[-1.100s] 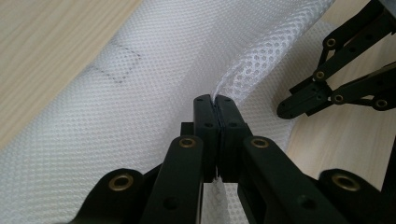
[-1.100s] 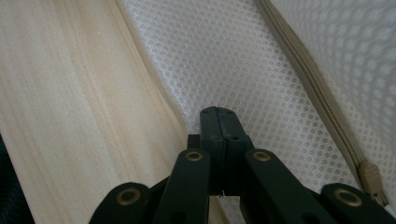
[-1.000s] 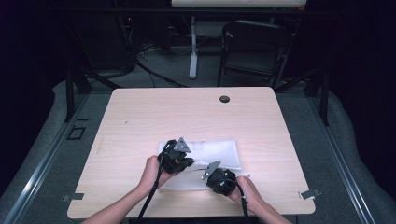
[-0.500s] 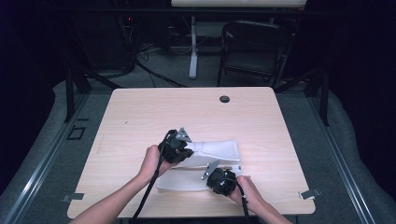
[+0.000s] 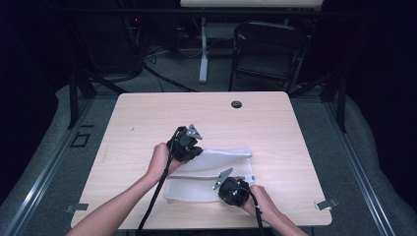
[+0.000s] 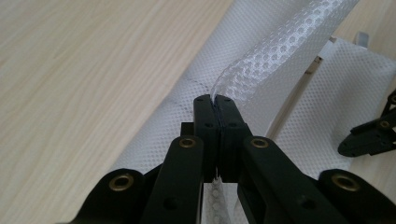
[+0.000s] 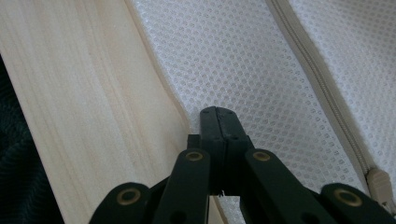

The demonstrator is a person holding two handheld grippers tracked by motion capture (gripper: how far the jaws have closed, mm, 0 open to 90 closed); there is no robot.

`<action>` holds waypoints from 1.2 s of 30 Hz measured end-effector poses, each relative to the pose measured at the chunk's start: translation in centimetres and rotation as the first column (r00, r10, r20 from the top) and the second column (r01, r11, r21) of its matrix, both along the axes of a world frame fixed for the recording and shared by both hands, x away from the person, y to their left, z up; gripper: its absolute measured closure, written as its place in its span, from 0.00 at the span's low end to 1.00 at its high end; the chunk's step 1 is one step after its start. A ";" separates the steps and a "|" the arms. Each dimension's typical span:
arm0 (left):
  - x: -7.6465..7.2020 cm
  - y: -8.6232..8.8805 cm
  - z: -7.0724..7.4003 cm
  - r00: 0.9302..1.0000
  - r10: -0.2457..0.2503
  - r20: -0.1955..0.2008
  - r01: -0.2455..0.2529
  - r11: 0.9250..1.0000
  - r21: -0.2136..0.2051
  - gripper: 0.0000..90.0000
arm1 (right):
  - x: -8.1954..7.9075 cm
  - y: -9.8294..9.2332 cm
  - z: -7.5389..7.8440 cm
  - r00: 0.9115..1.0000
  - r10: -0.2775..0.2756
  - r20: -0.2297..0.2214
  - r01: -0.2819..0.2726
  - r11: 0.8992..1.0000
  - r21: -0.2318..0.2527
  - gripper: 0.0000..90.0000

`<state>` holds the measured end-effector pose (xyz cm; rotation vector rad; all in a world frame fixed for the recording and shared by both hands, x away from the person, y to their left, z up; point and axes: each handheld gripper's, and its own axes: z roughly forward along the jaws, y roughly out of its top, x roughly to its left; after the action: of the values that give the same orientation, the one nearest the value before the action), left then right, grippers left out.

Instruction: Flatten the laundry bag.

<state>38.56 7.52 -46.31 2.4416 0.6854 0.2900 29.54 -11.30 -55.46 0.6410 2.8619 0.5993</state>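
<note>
Lifted and carried farther from the near edge since the earlier frame, the left gripper (image 5: pixel 189 147) is clamped on a raised fold of the white mesh zippered bag (image 5: pixel 216 169) mid-table. Its near edge is pinched by the right gripper (image 5: pixel 231 189) on the pale wooden table (image 5: pixel 147 118).

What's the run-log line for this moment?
left gripper: shut on mesh bag edge, lifted | right gripper: shut, on bag near zipper | table
</note>
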 end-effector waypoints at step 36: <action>4.0 0.5 2.9 0.988 0.117 0.096 -0.122 0.991 0.049 0.99 | -1.5 -0.4 0.2 0.992 0.081 -0.101 -0.081 0.997 0.007 1.00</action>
<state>42.54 8.06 -43.42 2.4252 0.7934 0.4729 28.07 -11.67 -55.24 0.5737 2.9942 0.5991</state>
